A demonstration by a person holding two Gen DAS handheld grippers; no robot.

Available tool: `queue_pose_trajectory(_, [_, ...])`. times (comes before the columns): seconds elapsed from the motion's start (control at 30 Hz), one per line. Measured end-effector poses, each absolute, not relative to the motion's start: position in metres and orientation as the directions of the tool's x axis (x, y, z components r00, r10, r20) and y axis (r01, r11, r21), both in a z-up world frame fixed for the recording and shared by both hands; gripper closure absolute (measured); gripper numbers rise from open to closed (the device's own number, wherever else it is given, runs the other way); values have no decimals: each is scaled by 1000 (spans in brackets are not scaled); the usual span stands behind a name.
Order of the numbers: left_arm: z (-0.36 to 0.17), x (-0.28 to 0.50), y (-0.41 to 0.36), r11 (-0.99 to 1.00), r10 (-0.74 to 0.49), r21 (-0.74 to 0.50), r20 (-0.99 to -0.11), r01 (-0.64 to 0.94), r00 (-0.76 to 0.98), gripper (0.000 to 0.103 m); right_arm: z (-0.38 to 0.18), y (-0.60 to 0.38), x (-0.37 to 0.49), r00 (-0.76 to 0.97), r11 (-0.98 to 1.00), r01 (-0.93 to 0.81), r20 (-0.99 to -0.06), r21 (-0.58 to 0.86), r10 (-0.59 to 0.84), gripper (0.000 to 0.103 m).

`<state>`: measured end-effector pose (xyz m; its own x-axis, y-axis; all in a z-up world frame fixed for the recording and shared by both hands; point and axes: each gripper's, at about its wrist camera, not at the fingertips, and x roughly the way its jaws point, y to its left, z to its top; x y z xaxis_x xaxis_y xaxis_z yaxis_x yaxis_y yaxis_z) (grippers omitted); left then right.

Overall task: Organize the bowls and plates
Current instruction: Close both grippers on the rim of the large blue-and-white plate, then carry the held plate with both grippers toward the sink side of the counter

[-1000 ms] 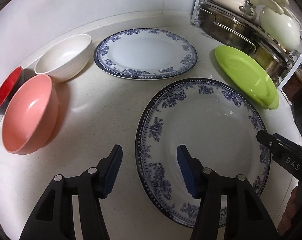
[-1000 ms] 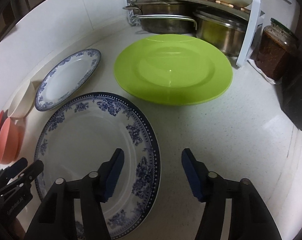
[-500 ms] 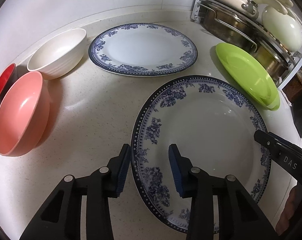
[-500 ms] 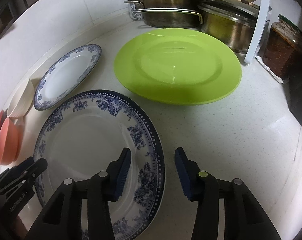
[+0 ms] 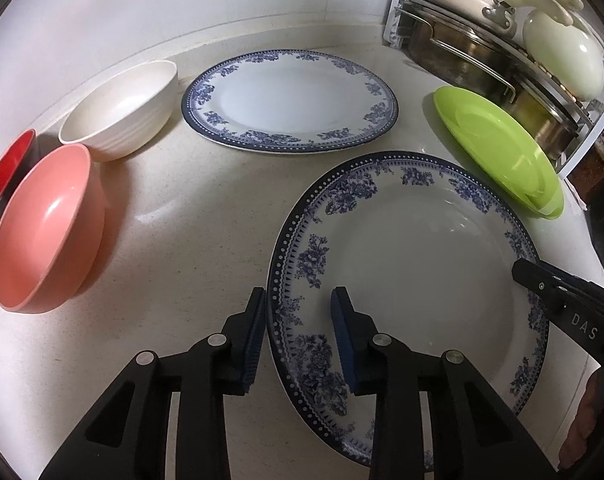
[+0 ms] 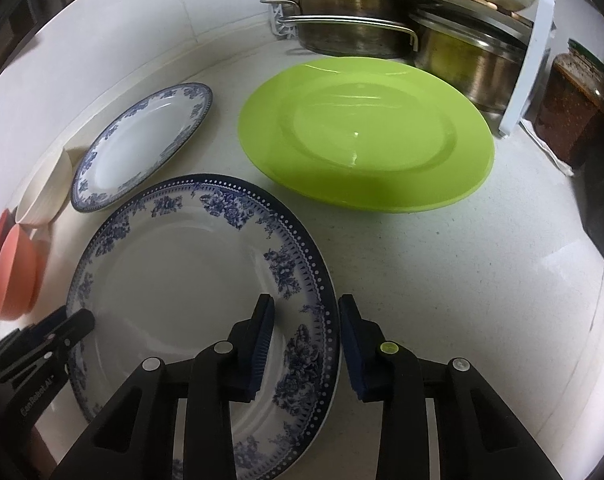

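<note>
We see the large white plate with blue floral rim [image 5: 413,248] low and centre-right in the left wrist view, on the speckled white counter [image 5: 190,220]. The left gripper [image 5: 298,336] straddles its left rim, jaws just been closing, pads apart, not yet pressing. In the right wrist view the right gripper [image 6: 305,344] straddles the plate's right rim, jaws also just been closing, a gap remaining. Lime green plate [image 6: 365,136] upper centre, well apart.

A pale speckled countertop [image 5: 190,216] meets a white wall [image 5: 142,12] ahead of the gripper. Ahead and right, a white rack [image 6: 521,68] holds steel pots [image 6: 353,36]; a dark jar [image 6: 573,108] stands beside it.
</note>
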<state>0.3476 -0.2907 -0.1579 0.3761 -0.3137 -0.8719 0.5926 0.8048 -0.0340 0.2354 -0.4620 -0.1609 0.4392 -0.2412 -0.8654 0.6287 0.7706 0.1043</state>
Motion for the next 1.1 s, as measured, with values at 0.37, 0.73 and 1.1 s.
queue_pose_trajectory(0.37, [-144,337,-272,826,-310,-4,-838,564,448,70,-154,-452,230,475,809,578,-850,104,-229,70])
queue_pose_trajectory(0.73, [-125,318,-224,872,-280,6,-814,489,509,70,-139,-419,229,515,856,506,-832,102,-206,70])
queue_pose_trajectory(1.1, [-106,294,-150,929,-225,8,-780,369,584,70,-119,-355,230,570,910,401,-807,109,-155,70])
